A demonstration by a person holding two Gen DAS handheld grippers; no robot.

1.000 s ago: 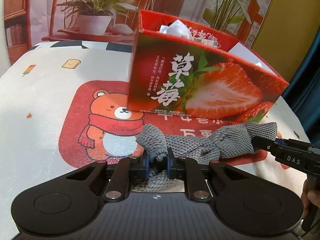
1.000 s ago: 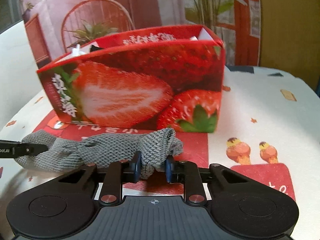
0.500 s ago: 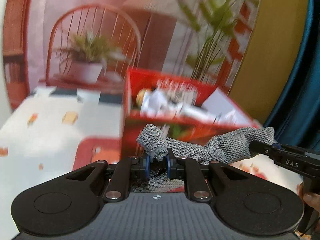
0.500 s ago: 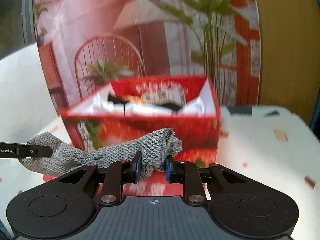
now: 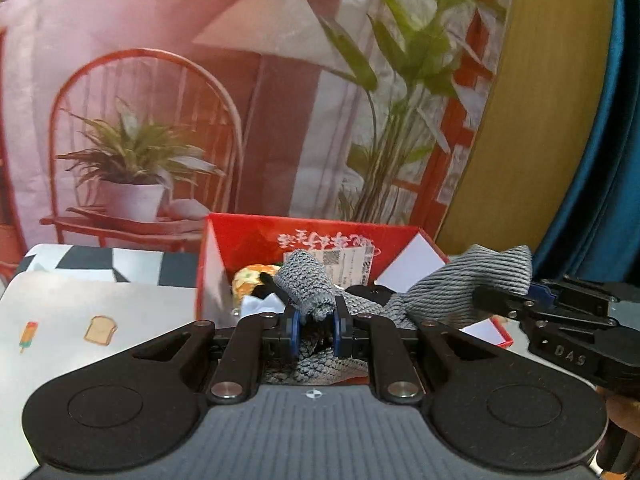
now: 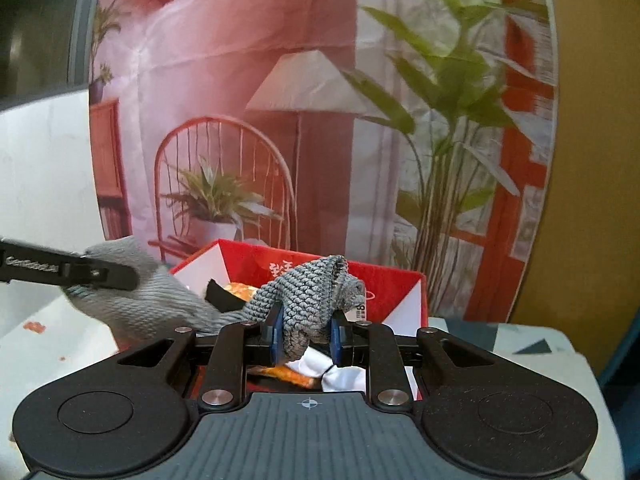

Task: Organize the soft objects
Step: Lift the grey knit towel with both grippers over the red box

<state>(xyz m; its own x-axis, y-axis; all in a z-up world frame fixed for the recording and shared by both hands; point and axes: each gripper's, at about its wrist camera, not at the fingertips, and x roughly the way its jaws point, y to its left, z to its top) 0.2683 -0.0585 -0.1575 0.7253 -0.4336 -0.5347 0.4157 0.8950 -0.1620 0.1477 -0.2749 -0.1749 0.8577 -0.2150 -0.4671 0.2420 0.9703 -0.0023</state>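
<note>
Printed tablecloth (image 5: 80, 312), red box (image 5: 240, 236), painted room backdrop (image 5: 260, 80)

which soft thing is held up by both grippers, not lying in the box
The grey knit cloth: left gripper and right gripper each clamp an end. The white and orange pieces lie inside the red box.

Black left claw (image 5: 314, 328), blue pads (image 5: 295, 330), silver screws.

The red box (image 5: 224, 276) stands open on top, its floor crowded with soft items (image 5: 256, 280).
</note>
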